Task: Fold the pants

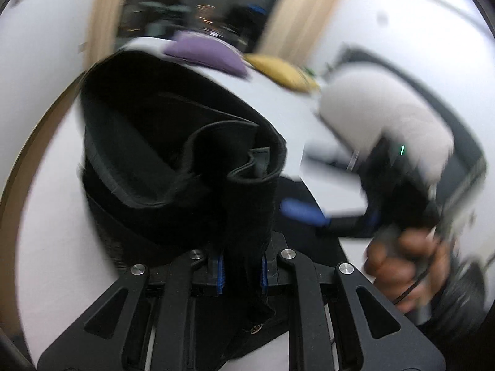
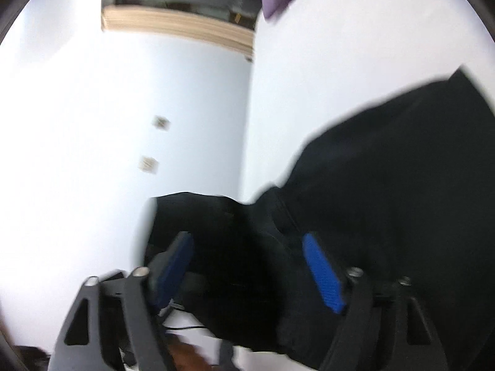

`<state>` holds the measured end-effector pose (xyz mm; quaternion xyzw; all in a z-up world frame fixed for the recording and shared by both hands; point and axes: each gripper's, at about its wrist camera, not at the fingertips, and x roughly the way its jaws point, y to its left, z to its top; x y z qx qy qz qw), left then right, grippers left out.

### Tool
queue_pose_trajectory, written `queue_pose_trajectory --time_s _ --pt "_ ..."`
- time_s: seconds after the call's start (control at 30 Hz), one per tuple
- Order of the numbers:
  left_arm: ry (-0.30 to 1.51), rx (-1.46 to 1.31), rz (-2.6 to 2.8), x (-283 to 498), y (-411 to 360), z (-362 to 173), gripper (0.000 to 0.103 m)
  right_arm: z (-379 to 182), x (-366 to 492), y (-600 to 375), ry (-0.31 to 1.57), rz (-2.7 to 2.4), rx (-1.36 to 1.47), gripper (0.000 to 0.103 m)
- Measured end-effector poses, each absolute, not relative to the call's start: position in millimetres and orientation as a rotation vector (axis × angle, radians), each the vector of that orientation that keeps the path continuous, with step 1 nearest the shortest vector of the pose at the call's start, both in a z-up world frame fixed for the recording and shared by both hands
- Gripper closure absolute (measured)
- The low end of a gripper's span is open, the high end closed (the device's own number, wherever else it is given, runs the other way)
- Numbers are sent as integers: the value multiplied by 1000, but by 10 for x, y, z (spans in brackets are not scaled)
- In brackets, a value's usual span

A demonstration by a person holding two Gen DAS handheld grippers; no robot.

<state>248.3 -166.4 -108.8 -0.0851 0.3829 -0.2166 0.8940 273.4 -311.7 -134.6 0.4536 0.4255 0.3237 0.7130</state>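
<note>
The black pants (image 1: 173, 160) rise in a bunched, folded mass over the white table (image 1: 55, 204). My left gripper (image 1: 242, 270) is shut on a thick band of the pants, its blue pads pressed on each side. In the left wrist view my right gripper (image 1: 315, 213) is at the right, held by a hand, its blue tip near the pants' edge. In the right wrist view my right gripper (image 2: 250, 266) is open, its blue pads wide apart, with black pants (image 2: 386, 185) fabric lying between and beyond them. Both views are blurred.
A purple cushion (image 1: 204, 52) and a yellow cushion (image 1: 281, 71) lie at the table's far side. A dark window with a wooden frame (image 2: 176, 24) is behind. The person's hand (image 1: 405, 266) holds the right gripper's handle.
</note>
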Motion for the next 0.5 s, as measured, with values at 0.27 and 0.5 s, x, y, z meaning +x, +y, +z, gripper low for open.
queue_pose_trajectory --time_s 0.27,0.5 --pt "875 146 -465 2417 -2593 -1796 91 -1591 2603 -3472 1046 635 935 14" --pt "773 419 -426 2305 -2974 -1883 91 -1599 2559 -3325 1080 691 898 14"
